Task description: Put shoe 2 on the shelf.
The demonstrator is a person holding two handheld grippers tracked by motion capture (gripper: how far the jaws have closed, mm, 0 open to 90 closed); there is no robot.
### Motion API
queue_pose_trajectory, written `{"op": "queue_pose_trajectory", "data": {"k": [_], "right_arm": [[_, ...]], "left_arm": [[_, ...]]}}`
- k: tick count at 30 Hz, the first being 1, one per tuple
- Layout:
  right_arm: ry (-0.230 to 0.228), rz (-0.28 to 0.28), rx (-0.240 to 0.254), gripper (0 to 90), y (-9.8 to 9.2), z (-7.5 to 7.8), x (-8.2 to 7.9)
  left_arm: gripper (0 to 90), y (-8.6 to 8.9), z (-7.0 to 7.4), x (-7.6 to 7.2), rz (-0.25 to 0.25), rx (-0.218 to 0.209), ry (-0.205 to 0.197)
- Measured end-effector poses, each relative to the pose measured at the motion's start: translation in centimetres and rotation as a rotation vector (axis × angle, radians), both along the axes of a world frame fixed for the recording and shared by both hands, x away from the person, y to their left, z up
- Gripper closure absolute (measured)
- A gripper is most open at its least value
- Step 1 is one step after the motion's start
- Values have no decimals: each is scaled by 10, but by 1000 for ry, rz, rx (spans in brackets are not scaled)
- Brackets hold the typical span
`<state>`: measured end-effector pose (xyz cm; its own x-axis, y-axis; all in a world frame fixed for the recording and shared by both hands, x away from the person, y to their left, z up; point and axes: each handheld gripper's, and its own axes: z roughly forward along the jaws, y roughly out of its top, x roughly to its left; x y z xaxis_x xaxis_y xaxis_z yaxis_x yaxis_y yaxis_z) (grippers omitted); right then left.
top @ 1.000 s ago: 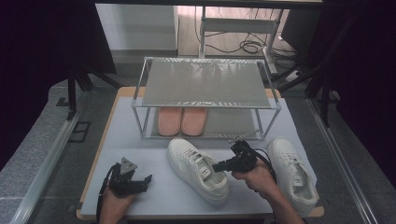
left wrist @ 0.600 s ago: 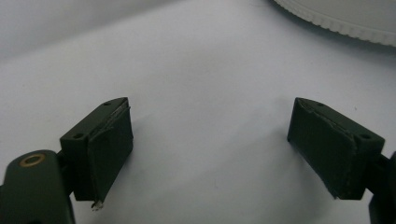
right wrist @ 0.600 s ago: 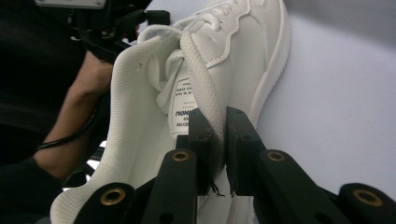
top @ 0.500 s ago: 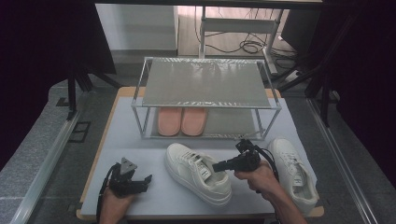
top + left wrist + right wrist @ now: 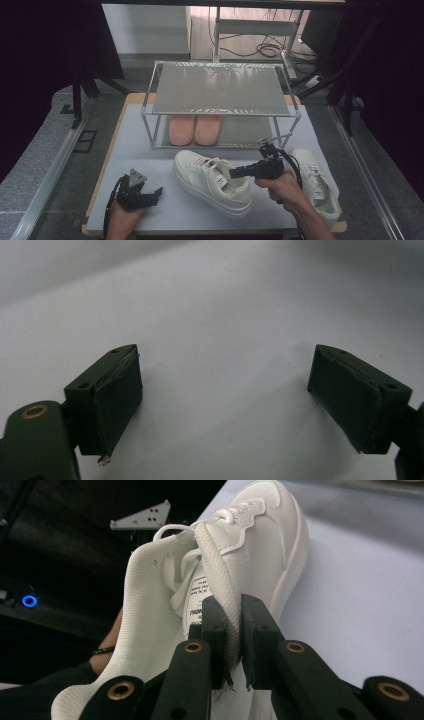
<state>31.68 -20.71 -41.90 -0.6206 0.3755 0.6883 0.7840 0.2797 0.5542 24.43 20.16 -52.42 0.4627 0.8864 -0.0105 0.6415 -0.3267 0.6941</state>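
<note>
Sneaker sits on the counter just in front of the rack, heel end toward your right hand, and your right gripper is pinched down on what looks like the tongue or a strip of lace at the collar. That's a thin, floppy bit of fabric to hang a whole shoe from. If you keep lifting on that grip, I'd guess the toe drags or the shoe swings, and the strip can slide out between the pads, since they only catch its lower end. Then it drops back and maybe bumps the second sneaker lying just beside your hand.

The other risk is the rack itself. The low shelf already has the pink slippers on its left side, and the top shelf hangs over it, so a dangling shoe could clip the front rail or the corner post going in.

Your left gripper hovers wide, holding nothing, over bare counter at the near left corner. It could steady the toe; right now it's well apart from the shoe.
</note>
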Motion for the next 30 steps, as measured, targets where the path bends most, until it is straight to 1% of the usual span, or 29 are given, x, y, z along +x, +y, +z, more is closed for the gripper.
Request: {"op": "queue_pose_trajectory", "data": {"k": [5, 13, 17, 25, 30], "right_arm": [[14, -12, 32, 825, -5, 8, 2], [9, -19, 76, 826, -13, 27, 6], [21, -26, 96, 826, -14, 35, 9], [26, -47, 137, 827, -16, 53, 17], [22, -39, 168, 826, -16, 65, 22]], "left_arm": [[142, 0, 0, 0, 3, -4, -2], [142, 0, 0, 0, 3, -5, 0], [141, 0, 0, 0, 3, -2, 0], [141, 0, 0, 0, 2, -3, 2], [141, 0, 0, 0, 2, -4, 2]]}}
